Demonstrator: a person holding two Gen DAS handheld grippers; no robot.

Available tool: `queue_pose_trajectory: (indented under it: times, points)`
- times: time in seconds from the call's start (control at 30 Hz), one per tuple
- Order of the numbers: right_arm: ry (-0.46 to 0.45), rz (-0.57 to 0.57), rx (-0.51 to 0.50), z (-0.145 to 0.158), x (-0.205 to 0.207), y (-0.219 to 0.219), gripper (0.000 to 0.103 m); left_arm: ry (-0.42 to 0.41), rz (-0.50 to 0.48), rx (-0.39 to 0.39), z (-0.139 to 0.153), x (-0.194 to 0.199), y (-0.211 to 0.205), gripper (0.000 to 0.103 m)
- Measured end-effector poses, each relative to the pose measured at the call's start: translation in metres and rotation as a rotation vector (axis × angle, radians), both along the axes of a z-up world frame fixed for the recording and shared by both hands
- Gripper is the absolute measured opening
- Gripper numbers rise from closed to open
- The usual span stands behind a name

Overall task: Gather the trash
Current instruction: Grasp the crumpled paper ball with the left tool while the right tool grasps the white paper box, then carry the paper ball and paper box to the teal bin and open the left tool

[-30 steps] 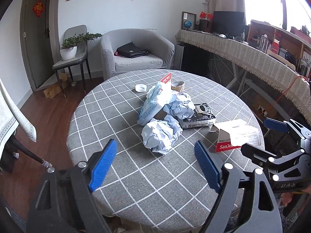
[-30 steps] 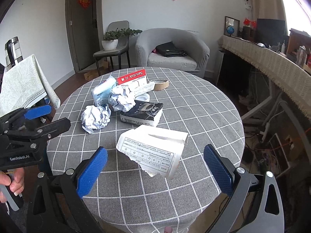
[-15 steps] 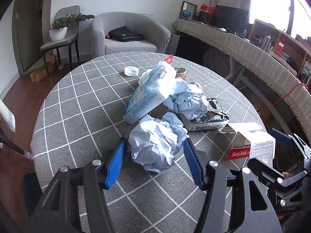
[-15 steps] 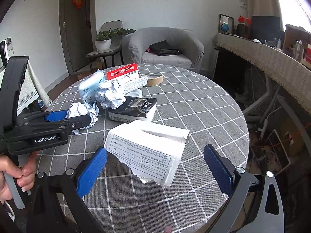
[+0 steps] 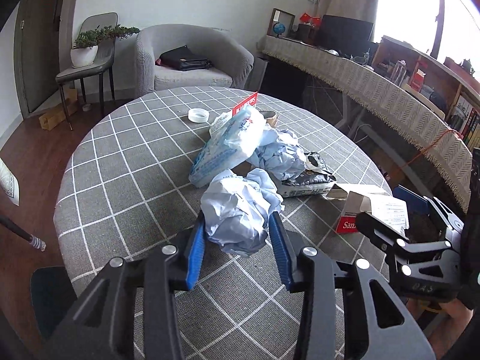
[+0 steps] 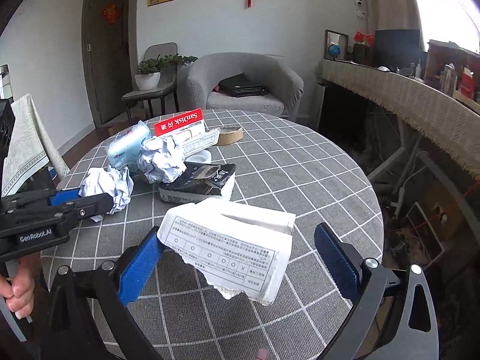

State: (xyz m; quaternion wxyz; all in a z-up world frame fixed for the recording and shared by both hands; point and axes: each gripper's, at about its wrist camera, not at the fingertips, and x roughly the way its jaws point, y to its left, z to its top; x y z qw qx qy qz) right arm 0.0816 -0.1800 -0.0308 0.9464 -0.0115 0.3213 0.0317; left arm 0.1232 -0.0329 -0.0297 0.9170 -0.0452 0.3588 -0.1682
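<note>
Trash lies on a round table with a grey checked cloth (image 5: 126, 186). My left gripper (image 5: 238, 240) is shut on a crumpled pale blue paper ball (image 5: 240, 210), which also shows in the right wrist view (image 6: 106, 184). My right gripper (image 6: 237, 258) is open, its blue fingers on either side of a torn white SanDisk box (image 6: 234, 246), the left finger touching it. That box also shows in the left wrist view (image 5: 372, 210). Behind lie a second paper ball (image 6: 162, 160), a black packet (image 6: 204, 180) and a blue plastic pack (image 5: 228, 144).
A tape roll (image 6: 229, 135), a white lid (image 5: 198, 116) and a red SanDisk card (image 6: 178, 123) lie further back. A grey armchair (image 5: 186, 60), a chair with a plant (image 5: 87, 57) and a long cloth-covered desk (image 5: 375, 84) stand beyond the table.
My left gripper has moved forward onto the near paper ball and closed on it. My right gripper has moved closer around the torn white box, still open.
</note>
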Motion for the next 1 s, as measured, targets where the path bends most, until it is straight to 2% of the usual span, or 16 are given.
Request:
queue_pose_trajectory:
  times: [0.13, 0.3, 0.37, 0.4, 0.6, 0.83, 1.0]
  points:
    - [0.018, -0.041, -0.007, 0.000, 0.013, 0.001, 0.100, 0.002, -0.018, 0.003, 0.003, -0.012, 0.002, 0.044]
    - [0.040, -0.073, 0.014, -0.002, 0.024, 0.001, 0.100, -0.041, -0.013, 0.016, 0.022, -0.031, 0.008, 0.044]
    - [0.045, -0.086, 0.000, -0.002, 0.026, 0.002, 0.094, -0.048, 0.007, -0.011, 0.029, -0.036, 0.017, 0.044]
    - [0.049, -0.095, -0.008, -0.002, 0.026, 0.003, 0.080, -0.050, 0.022, -0.019, 0.031, -0.038, 0.022, 0.044]
    - [0.025, -0.116, -0.028, 0.006, 0.020, 0.003, 0.078, -0.066, 0.106, -0.041, 0.035, -0.043, 0.057, 0.044]
    - [-0.054, -0.096, -0.062, 0.038, 0.004, 0.025, 0.078, -0.085, 0.168, -0.022, 0.038, -0.049, 0.091, 0.042]
    - [-0.115, -0.004, -0.045, 0.071, -0.003, 0.058, 0.078, -0.089, 0.224, -0.036, 0.038, -0.052, 0.125, 0.042]
